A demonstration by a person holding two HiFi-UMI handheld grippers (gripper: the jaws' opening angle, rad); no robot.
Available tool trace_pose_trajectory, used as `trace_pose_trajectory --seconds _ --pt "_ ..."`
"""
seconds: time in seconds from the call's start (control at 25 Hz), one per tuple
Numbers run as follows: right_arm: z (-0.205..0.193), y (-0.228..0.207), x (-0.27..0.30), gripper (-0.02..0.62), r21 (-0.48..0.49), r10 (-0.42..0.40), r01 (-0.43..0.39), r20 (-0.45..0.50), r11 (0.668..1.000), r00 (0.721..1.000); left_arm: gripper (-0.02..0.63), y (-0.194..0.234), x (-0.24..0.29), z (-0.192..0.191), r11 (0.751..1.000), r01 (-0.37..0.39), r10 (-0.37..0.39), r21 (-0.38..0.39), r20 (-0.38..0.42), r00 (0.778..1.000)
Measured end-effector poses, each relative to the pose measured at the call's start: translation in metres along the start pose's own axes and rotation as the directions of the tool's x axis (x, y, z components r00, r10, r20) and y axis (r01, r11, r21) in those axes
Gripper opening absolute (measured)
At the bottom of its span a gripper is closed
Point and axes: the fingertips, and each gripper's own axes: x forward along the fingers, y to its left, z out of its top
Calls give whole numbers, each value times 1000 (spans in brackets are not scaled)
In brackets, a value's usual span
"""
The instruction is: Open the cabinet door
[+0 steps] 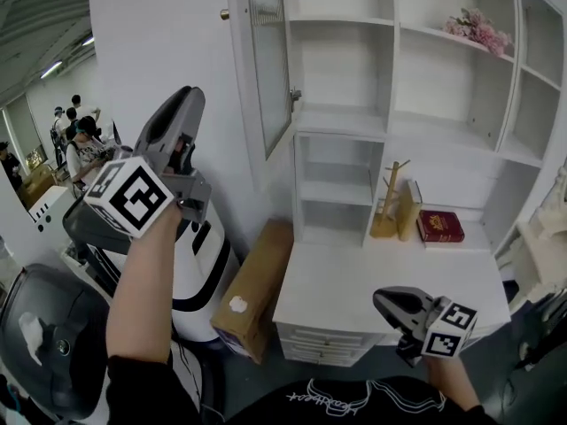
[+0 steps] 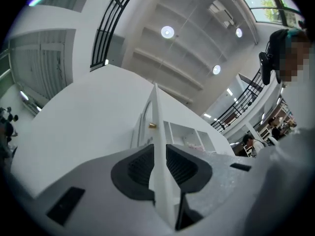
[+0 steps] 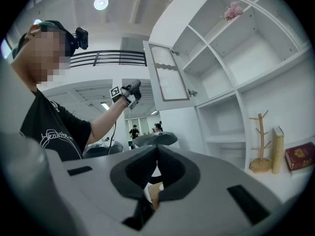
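Cabinet door (image 1: 268, 60) ajar; box (image 1: 254, 292) below; left gripper (image 1: 190, 101) jaws apart; right gripper (image 1: 382, 298) jaws together

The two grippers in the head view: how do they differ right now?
The left gripper is raised high beside the open cabinet door and points upward. The right gripper is low in front of the desk and points roughly level. The left gripper's jaws stand apart, while the right gripper's jaw tips meet. Both are grey, hand-held, and carry a black-and-white marker cube.
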Motion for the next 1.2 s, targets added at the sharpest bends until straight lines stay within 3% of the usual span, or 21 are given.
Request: trace_pose_trajectory --seconds 0.12,0.24,0.36,0.56,0.76,0.88,1.0,1.2 --pt "-7 7 -22 6 16 7 -7 -15 1000 1000 77 -51 -54 -55 997 -11 6 -75 -61 998" --pt "-20 15 -42 6 45 14 -13 -27 999 1000 77 -112 -102 -122 989 -15 -13 -147 -185 983" --pt "-33 26 -59 6 62 24 -22 -35 998 999 77 -174 -133 -172 977 15 -78 -212 -290 954" --pt "-48 52 -83 6 46 55 -54 -28 997 998 77 -262 -179 -221 958 42 -160 -284 -407 899" --pt "-63 65 -115 6 58 36 -37 13 998 999 75 -341 -212 -252 951 75 -223 -299 -500 837" --pt "-65 70 -132 6 74 23 -27 52 997 998 57 -374 -226 -257 942 93 -259 -321 -523 812" --pt "-70 80 -143 6 80 17 -23 70 997 997 25 -398 -235 -254 933 112 -288 -342 -522 803" --pt "-77 97 -149 6 80 37 -42 65 996 997 5 -417 -243 -243 937 151 -302 -314 -520 799"
